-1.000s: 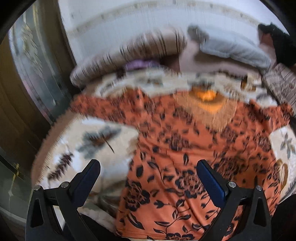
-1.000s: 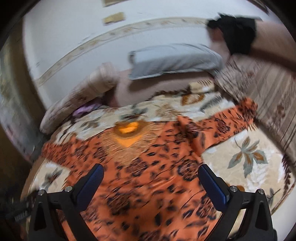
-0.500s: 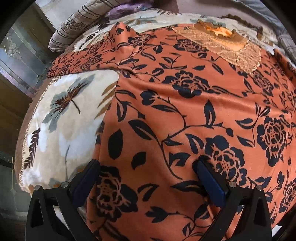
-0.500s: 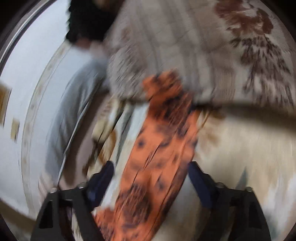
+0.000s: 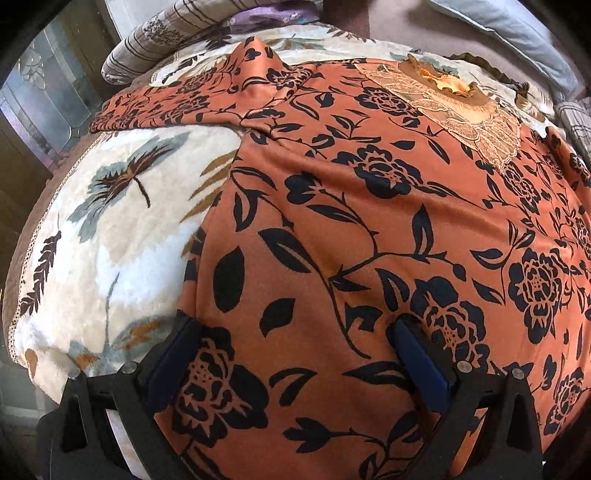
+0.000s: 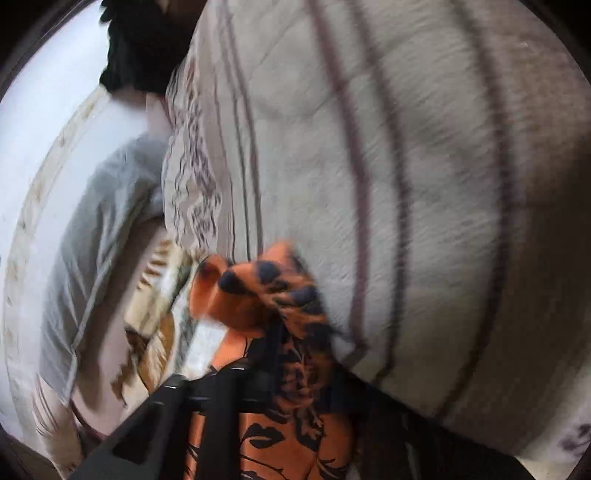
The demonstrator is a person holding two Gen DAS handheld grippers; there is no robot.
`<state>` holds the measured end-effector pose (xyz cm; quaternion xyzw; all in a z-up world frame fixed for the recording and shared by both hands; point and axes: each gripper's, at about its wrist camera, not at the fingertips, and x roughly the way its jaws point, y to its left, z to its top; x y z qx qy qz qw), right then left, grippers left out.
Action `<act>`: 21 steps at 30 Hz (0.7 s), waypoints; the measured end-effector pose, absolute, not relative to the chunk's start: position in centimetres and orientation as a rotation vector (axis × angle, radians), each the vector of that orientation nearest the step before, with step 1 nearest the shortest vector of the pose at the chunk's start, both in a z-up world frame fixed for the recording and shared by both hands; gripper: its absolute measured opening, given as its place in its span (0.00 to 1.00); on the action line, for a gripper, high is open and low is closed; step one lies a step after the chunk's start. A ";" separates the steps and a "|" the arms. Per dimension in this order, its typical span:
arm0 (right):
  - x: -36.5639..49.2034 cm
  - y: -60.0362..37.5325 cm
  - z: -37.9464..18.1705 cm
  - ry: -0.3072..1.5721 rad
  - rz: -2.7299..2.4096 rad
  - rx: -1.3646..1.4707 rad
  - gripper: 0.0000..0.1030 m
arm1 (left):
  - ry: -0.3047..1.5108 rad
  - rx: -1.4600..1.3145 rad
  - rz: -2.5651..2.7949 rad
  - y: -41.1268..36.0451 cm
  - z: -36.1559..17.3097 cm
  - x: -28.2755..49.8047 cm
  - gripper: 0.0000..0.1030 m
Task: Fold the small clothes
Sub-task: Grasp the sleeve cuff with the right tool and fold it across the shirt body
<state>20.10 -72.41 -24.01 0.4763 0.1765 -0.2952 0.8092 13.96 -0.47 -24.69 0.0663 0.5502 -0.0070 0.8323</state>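
**Right gripper pinches the sleeve, left stands wide over the hem**

Now, nearest you, your left gripper (image 5: 291, 354) points steeply down with its blue-padded fingers (image 5: 417, 365) spread wide. They press onto the near part of the orange floral top (image 5: 332, 221), and a broad span of flat cloth lies between them, not pinched. The top lies spread on a cream flowered blanket (image 5: 110, 236), which shows bare to its left. Further off, the left sleeve (image 5: 177, 99) stretches out leftward, and the lace-trimmed neckline (image 5: 461, 107) lies at the far right. Beyond it sit a striped pillow (image 5: 155, 40) and a grey pillow (image 5: 517, 33).

Your right gripper (image 6: 266, 354) has just been closing, and its jaws now clamp the top's right sleeve (image 6: 258, 299), whose end bunches up past the tips. A striped quilt (image 6: 406, 184) rises just behind it, with the grey pillow to the left.
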 end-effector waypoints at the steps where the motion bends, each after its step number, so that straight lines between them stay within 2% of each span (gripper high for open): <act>1: 19.9 -71.7 -23.3 0.358 -0.607 1.018 0.06 | 1.179 0.145 -0.015 -0.6 -24.6 14.1 1.00; 4: 20.5 -68.8 -18.7 0.266 -0.459 0.993 0.06 | 1.185 0.161 -0.026 -0.5 -24.2 14.8 1.00; 8: 21.7 -61.6 -12.1 0.182 -0.202 0.968 0.06 | 1.097 0.177 -0.032 -0.2 -22.2 13.7 1.00; 12: 25.4 -50.5 -8.6 0.237 0.084 0.949 0.06 | 0.982 0.171 -0.046 1.4 -19.4 12.0 1.00; 17: 31.1 -35.6 -9.0 0.377 0.293 0.930 0.06 | 0.900 0.157 -0.028 4.1 -16.8 10.4 1.00; 21: 36.3 -24.8 -11.4 0.568 0.366 0.956 0.13 | 0.864 0.108 0.010 7.3 -15.5 10.1 1.00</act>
